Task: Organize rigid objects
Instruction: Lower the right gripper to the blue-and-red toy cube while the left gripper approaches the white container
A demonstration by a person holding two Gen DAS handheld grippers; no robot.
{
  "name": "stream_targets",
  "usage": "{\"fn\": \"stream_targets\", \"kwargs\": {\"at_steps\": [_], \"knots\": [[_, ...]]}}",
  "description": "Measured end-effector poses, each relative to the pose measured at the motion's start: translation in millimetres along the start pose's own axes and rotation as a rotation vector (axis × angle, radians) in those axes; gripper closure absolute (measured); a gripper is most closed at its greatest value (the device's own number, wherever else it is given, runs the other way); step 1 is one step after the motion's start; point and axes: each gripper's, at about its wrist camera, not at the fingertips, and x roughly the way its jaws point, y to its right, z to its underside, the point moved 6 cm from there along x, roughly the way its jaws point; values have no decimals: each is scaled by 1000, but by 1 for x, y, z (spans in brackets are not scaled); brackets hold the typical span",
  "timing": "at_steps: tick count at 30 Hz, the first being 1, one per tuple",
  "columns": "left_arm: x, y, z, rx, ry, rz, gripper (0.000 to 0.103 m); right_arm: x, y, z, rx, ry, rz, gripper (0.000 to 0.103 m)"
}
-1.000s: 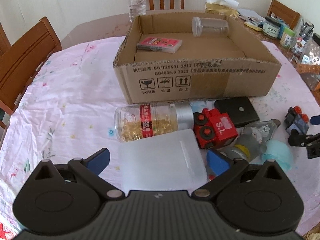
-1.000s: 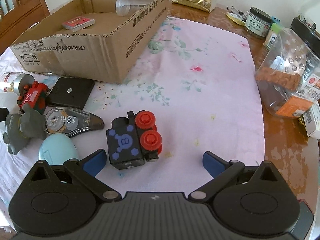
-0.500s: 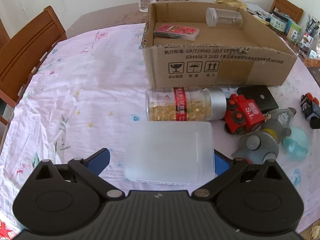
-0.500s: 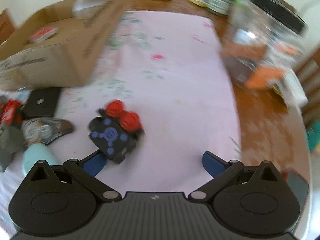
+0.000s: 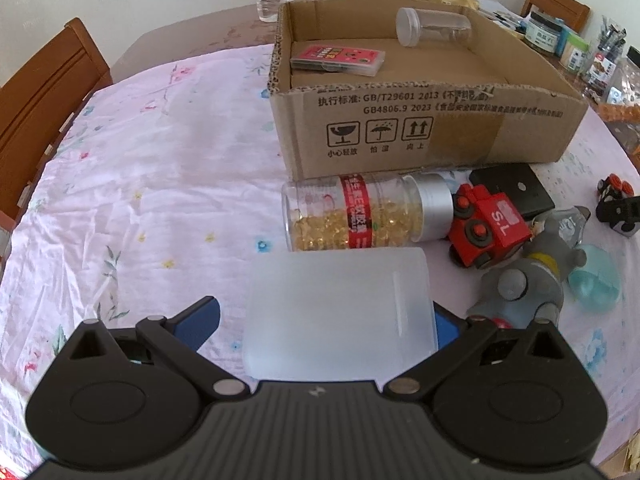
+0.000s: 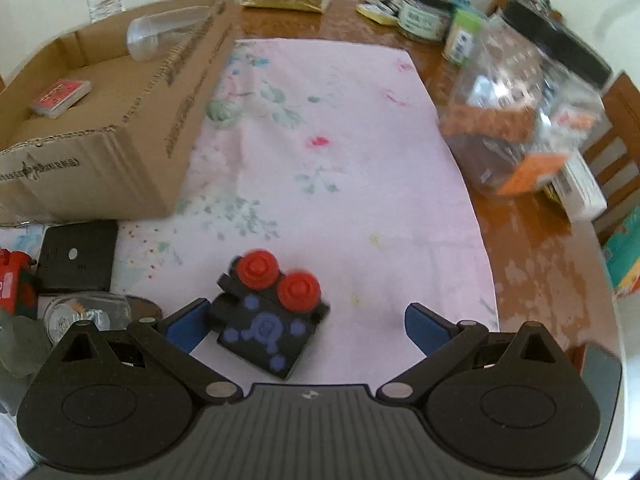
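A frosted white plastic box lies on the pink cloth between the jaws of my open left gripper, nearer the right finger. Beyond it lie a capsule bottle, a red toy block, a grey toy figure and a black case. The cardboard box holds a card pack and a clear jar. My right gripper is open around a black toy block with red wheels, which sits close to the left finger.
A teal egg shape and a tape dispenser lie among the toys. A clear snack jar, tins and packets crowd the bare wood at right. Wooden chairs stand at the table's left and far side.
The left gripper has shifted left and forward, so the frosted box sits deeper between its jaws. The right gripper swung and moved in over the black toy block.
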Motion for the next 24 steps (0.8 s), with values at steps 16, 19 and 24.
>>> {"fn": "stream_targets", "kwargs": {"at_steps": [16, 19, 24], "knots": [[6, 6, 4, -32, -5, 46, 11, -6, 9, 12, 58, 37, -8, 0], [5, 7, 5, -28, -6, 49, 11, -6, 2, 12, 66, 22, -5, 0], [4, 6, 3, -29, -7, 58, 11, -6, -9, 10, 70, 28, -11, 1]]}}
